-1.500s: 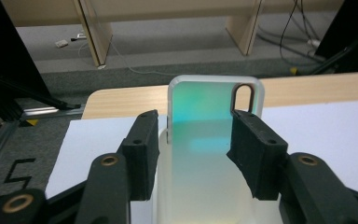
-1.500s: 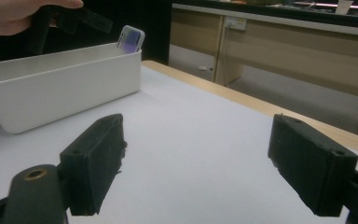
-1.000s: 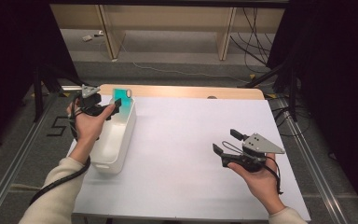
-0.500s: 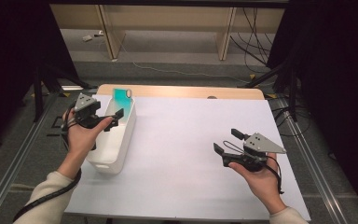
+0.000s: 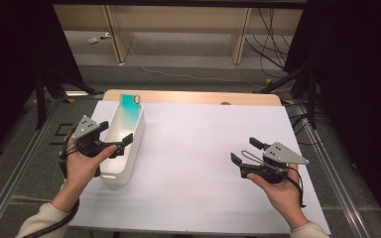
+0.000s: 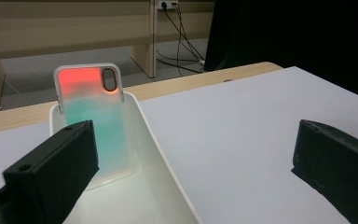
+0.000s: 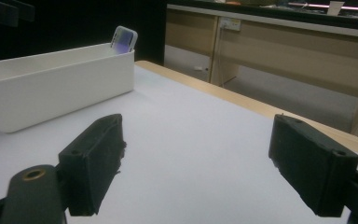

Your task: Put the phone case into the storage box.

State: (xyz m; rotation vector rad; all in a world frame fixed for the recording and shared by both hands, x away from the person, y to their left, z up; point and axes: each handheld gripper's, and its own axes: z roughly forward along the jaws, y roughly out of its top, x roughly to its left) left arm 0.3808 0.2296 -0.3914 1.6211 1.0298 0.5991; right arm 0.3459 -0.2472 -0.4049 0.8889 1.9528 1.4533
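A long white bin (image 5: pixel 129 153) stands on the left of the white table top. A teal and red phone case (image 5: pixel 130 110) leans upright against the bin's far end, with nothing holding it. My left gripper (image 5: pixel 115 131) hovers over the near half of the bin, well back from the case. Its jaws have just been opening and stand open with nothing between them. In the left gripper view the case (image 6: pixel 91 107) rises inside the bin (image 6: pixel 156 137), ahead of the gripper (image 6: pixel 193 140). My right gripper (image 5: pixel 243 150) is open and empty over the right of the table.
The white sheet (image 5: pixel 198 148) covers a wooden table whose bare edge (image 5: pixel 193 97) shows at the back. Metal rails (image 5: pixel 332 168) run along both sides. Behind are a wooden bench (image 5: pixel 178 20) and cables on the floor. In the right gripper view the bin (image 7: pixel 60 81) lies far left.
My left hand has drawn back along the bin toward the near edge, away from the phone case, which stays leaning at the far end. The right hand has not moved.
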